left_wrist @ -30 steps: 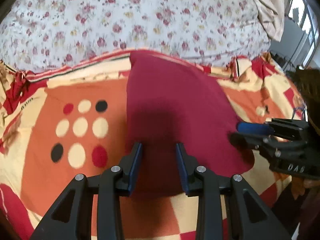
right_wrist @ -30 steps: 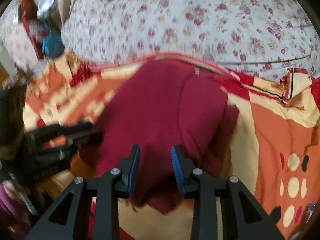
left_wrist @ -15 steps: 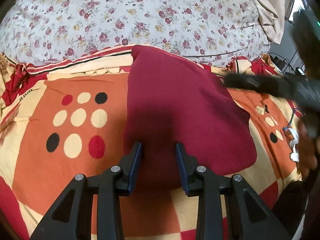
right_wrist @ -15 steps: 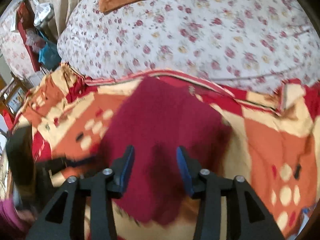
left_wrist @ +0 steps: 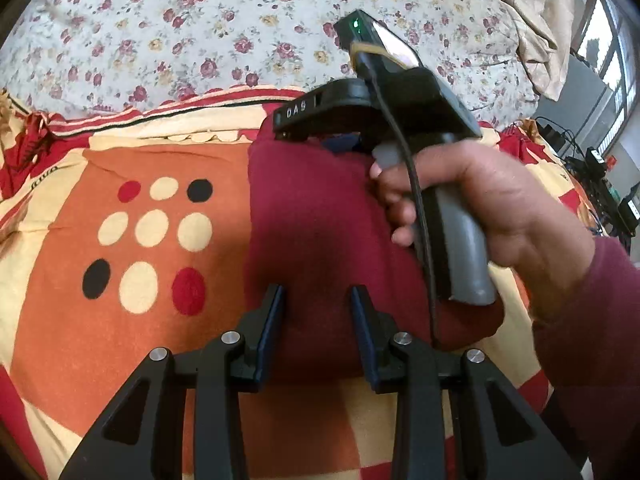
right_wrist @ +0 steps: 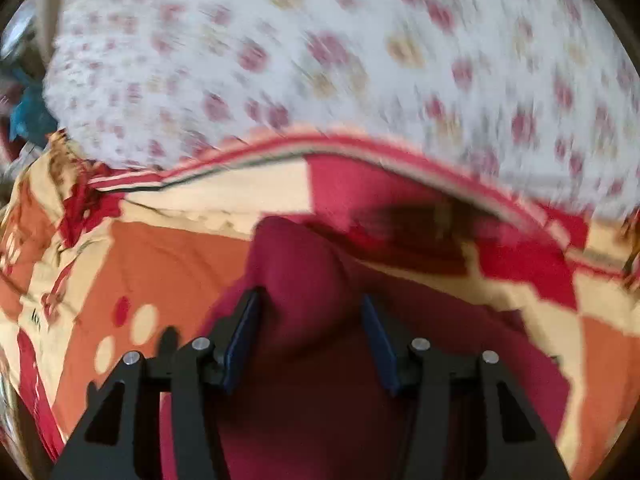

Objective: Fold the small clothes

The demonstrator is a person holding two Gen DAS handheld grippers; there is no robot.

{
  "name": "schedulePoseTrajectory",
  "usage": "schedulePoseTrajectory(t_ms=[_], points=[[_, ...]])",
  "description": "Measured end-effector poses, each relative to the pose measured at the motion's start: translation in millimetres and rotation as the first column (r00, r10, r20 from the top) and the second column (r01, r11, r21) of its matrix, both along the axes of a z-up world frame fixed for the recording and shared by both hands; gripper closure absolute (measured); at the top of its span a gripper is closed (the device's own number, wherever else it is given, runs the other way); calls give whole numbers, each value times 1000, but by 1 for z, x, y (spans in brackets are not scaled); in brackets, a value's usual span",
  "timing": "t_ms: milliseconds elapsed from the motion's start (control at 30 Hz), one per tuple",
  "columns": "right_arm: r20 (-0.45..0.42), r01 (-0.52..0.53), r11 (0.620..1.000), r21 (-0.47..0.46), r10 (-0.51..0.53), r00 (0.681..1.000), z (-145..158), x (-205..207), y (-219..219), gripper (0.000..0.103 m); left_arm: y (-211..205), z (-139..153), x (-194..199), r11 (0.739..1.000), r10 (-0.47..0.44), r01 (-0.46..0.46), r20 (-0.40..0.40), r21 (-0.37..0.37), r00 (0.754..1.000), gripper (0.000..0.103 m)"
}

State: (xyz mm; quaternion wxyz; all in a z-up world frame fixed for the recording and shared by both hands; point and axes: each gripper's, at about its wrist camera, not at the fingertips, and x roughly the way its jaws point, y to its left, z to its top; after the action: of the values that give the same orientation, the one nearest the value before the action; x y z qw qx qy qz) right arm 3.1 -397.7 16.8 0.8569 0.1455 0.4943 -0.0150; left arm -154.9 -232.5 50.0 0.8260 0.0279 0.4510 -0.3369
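Note:
A dark red garment point(left_wrist: 320, 216) lies folded on the orange patterned blanket point(left_wrist: 132, 332). My left gripper point(left_wrist: 317, 300) is open, its fingers over the garment's near edge. My right gripper, held by a hand point(left_wrist: 480, 196), reaches over the garment's far end in the left wrist view, its fingertips hidden behind its body. In the blurred right wrist view the right gripper point(right_wrist: 310, 306) is open, its fingers on either side of a raised hump of the red garment point(right_wrist: 300, 272).
A white floral bedsheet point(left_wrist: 240, 32) covers the bed beyond the blanket. A beige cloth point(left_wrist: 532, 12) hangs at the far right, near a window and cables point(left_wrist: 592, 168) on the floor.
My right gripper has swung from the garment's right side over to its far end and opened wider. The left gripper has stayed in place.

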Motion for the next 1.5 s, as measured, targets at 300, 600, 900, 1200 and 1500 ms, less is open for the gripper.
schedulePoseTrajectory(t_ms=[300,600,900,1200,1500], points=[[77,4,999,49,-8,997,40,-64,-14,46,0,-1,0,1000,10,-10,-2,7,1000,91],[96,38,996,-81,-30,995,49,-180,-29,44,-3,-1,-5,999,23,-24,23,47,999,89],[97,58,996,-66,-51,994,29,-223,-36,40,-7,-2,-10,996,16,-22,64,87,998,86],[109,3,1000,-30,0,994,25,-228,-27,65,-2,4,-4,998,-17,16,16,63,1000,85],[136,178,965,190,-206,969,15,-221,-96,12,19,11,54,988,-18,-4,-138,-156,990,55]])
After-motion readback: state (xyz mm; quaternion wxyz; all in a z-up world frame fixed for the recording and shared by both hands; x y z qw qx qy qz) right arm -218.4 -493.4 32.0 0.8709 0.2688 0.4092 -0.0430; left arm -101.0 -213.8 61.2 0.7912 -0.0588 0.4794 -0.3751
